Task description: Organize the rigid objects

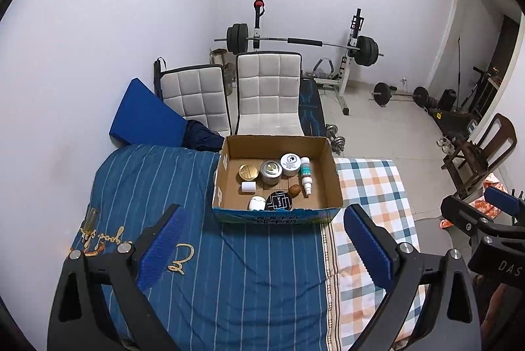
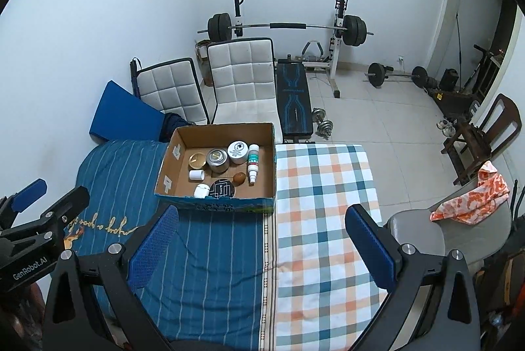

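Reading "GenRobot.AI" on left gripper (image 2: 32,196), fingers (image 2: 28,193) apart.

Both wrist cams high, angled down, sharing cardboard box (image 1: 277,213).

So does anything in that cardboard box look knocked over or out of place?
Only the white spray bottle stands out: it lies on its side by the cardboard box's right wall, while the round tins beside it sit flat. Nothing looks spilled or broken.
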### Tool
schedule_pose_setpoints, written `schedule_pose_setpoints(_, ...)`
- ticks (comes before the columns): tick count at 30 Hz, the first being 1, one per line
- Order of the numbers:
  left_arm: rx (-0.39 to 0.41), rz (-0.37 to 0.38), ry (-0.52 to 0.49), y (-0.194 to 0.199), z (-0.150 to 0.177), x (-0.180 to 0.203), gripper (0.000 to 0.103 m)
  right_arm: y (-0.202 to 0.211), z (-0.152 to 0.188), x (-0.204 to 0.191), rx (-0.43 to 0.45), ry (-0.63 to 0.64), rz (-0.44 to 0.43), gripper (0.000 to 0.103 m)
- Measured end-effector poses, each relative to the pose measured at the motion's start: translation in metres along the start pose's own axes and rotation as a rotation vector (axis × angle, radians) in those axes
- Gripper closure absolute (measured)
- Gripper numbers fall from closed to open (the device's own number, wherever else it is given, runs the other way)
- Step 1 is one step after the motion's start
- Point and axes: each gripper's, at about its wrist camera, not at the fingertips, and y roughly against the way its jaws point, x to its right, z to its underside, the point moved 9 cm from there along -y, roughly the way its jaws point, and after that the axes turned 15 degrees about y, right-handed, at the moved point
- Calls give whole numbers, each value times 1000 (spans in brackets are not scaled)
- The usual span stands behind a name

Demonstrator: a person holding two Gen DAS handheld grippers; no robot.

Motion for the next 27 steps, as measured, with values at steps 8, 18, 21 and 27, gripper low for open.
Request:
schedule_pose_setpoints(8, -3, -3, -1, -2, 1, 0, 4, -1, 0, 0, -1, 6, 4, 0)
schedule_pose_setpoints(18, 8, -3, -2, -1, 0, -2, 4, -3, 3, -4, -5, -25, 28, 0)
schedule_pose_setpoints(21, 12, -5, -2, -1, 0, -3, 4, -3, 3, -3, -4, -26, 29, 0)
schedule_pose_setpoints(27, 11, -7, -2, -2, 0, -3, 4, -5, 4, -5, 0, -40, 41, 0)
